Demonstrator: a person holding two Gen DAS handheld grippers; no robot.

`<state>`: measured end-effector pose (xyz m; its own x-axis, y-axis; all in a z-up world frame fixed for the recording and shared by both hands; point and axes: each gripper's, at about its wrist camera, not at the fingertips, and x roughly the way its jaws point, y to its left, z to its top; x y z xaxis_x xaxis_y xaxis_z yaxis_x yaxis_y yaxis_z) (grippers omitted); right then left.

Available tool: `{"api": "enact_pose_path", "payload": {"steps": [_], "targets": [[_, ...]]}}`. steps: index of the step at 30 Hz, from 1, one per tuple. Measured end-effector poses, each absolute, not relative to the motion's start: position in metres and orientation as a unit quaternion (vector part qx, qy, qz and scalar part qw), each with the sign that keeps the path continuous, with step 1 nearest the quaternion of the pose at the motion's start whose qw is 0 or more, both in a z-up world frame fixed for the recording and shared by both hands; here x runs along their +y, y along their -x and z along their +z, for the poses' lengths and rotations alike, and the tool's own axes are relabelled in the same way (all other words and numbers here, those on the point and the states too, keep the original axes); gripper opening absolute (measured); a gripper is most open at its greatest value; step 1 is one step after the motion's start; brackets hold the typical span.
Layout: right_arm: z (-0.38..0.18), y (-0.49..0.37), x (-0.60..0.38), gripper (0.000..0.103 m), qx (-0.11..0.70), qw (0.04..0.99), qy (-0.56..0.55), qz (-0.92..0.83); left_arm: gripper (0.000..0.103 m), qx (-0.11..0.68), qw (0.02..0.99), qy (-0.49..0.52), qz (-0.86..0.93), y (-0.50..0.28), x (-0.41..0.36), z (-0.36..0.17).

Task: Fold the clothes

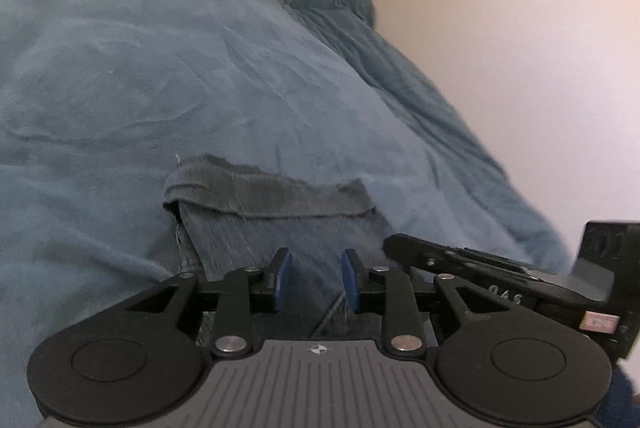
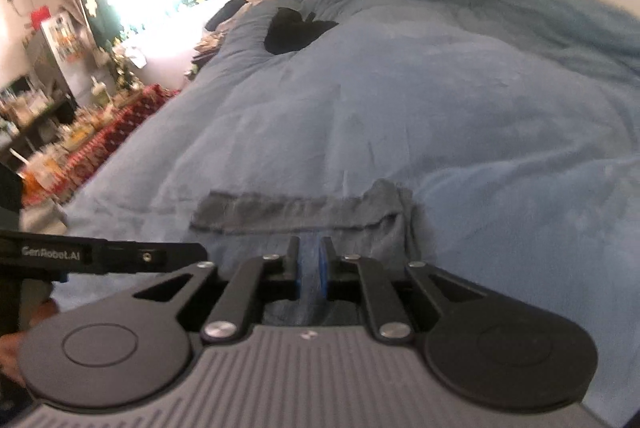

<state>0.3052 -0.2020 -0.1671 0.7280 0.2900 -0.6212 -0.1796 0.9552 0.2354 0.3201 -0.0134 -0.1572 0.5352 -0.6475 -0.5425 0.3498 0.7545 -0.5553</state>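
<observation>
"GenRobot.AI" in white on left gripper (image 2: 108, 257) body, 9 o'clock in right wrist view. Other markings too blurry, can't read.

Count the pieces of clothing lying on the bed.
2: a grey-blue garment on the near part of the blanket, and a black one at the far end. Others may be hidden.

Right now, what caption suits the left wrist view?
Open hand-held gripper poised over a grey-blue garment on a blue blanket.
</observation>
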Motion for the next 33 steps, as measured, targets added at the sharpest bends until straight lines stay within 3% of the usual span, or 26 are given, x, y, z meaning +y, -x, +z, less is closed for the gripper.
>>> {"api": "enact_pose_path", "payload": {"steps": [2,5,8,12,15,21,25,27,33], "targets": [[-0.177,-0.292,-0.2,0.013,0.35,0.927,-0.066,0.115,0.023,0.375,0.867,0.181,-0.274,-0.311,-0.019,-0.164],[-0.2,-0.282,-0.207,0.012,0.358,0.925,-0.071,0.103,0.003,0.381,0.874,0.173,-0.248,-0.313,-0.022,-0.187],[-0.211,-0.267,-0.22,0.006,0.358,0.924,-0.088,0.099,0.003,0.384,0.872,0.184,-0.243,-0.311,-0.019,-0.199],[-0.207,-0.244,-0.229,0.005,0.343,0.93,-0.085,0.102,0.003,0.38,0.871,0.195,-0.242,-0.306,-0.016,-0.204],[-0.2,-0.226,-0.23,0.013,0.324,0.939,-0.072,0.094,0.002,0.374,0.876,0.189,-0.239,-0.301,-0.017,-0.197],[-0.184,-0.203,-0.234,0.016,0.281,0.955,-0.045,0.078,0.016,0.342,0.901,0.154,-0.218,-0.277,-0.027,-0.175],[-0.199,-0.212,-0.238,0.015,0.294,0.95,-0.07,0.074,0.014,0.338,0.91,0.128,-0.205,-0.27,-0.036,-0.183],[-0.208,-0.22,-0.232,0.013,0.302,0.949,-0.06,0.059,0.003,0.341,0.913,0.114,-0.194,-0.272,-0.039,-0.19],[-0.224,-0.221,-0.24,0.016,0.315,0.945,-0.072,0.047,0.003,0.345,0.91,0.119,-0.196,-0.279,-0.035,-0.201]]}}
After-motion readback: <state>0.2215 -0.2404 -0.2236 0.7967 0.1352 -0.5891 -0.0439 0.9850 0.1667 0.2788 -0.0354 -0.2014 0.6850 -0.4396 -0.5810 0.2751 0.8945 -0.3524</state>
